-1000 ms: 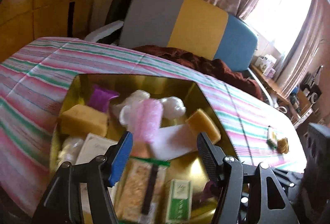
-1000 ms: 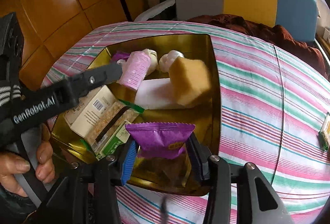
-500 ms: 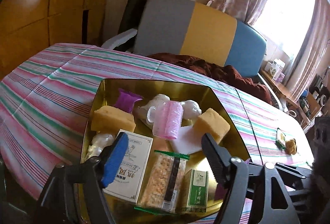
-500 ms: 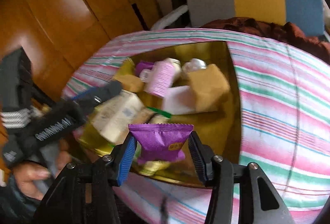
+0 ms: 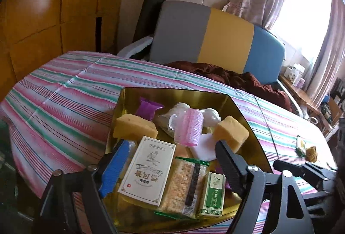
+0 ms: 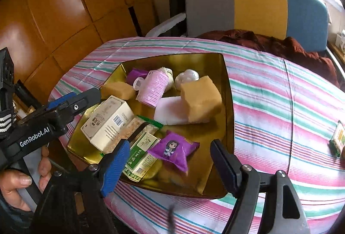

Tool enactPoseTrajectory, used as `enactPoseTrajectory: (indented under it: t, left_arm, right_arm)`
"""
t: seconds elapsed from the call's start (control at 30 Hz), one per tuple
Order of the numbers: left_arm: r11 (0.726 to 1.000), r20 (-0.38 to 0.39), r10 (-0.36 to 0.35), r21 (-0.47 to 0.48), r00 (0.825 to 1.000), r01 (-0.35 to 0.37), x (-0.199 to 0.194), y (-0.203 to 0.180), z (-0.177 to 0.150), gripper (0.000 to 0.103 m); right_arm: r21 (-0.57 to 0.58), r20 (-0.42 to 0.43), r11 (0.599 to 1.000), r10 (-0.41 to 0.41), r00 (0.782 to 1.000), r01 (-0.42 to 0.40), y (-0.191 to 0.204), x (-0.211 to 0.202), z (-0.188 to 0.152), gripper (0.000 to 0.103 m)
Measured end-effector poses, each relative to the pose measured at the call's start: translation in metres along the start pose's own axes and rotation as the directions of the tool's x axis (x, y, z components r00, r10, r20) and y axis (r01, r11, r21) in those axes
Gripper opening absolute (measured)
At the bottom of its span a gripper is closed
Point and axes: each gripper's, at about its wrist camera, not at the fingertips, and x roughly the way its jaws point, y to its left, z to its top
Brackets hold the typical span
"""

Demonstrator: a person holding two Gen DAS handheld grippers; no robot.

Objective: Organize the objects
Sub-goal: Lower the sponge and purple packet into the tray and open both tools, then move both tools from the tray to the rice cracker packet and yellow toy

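Note:
A gold tray sits on the striped tablecloth and holds several items. A purple snack packet lies in the tray's near part, on a green box. My right gripper is open and empty just above and in front of the packet. My left gripper is open and empty over the tray's near edge, above a white box and a cereal bar. The left gripper also shows at the left of the right wrist view.
The tray also holds two yellow sponges, a pink roller, a white block and white wrapped balls. Small snacks lie on the cloth to the right. A grey, yellow and blue chair back stands behind the table.
My right gripper opened and let go of the purple packet, which dropped into the tray. My left gripper drew back and up from the tray.

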Motion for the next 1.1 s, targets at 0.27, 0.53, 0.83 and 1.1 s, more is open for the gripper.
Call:
enactPoseTrajectory:
  t: [0.27,0.53,0.83,1.1]
  left_arm:
    - [0.998,0.008,0.063,0.016,0.998,-0.063,-0.007,-0.004,-0.006,0.087]
    - [0.993,0.026,0.096,0.069,0.995,-0.098,-0.014,-0.018,-0.014,0.087]
    - [0.989,0.024,0.074,0.127,0.997,-0.077,-0.017,-0.035,-0.019,0.088]
    - [0.979,0.0,0.051,0.199,0.999,-0.05,-0.013,-0.056,-0.024,0.088]
  right_arm:
    - [-0.003,0.037,0.994,-0.11,0.993,0.11,-0.001,-0.003,-0.001,0.078]
    - [0.033,0.08,0.985,-0.169,0.982,0.166,-0.009,-0.012,0.002,0.078]
    - [0.047,0.087,0.984,-0.176,0.981,0.172,-0.02,-0.019,0.001,0.078]
    - [0.075,0.084,0.979,-0.193,0.977,0.187,-0.04,-0.027,-0.001,0.078]
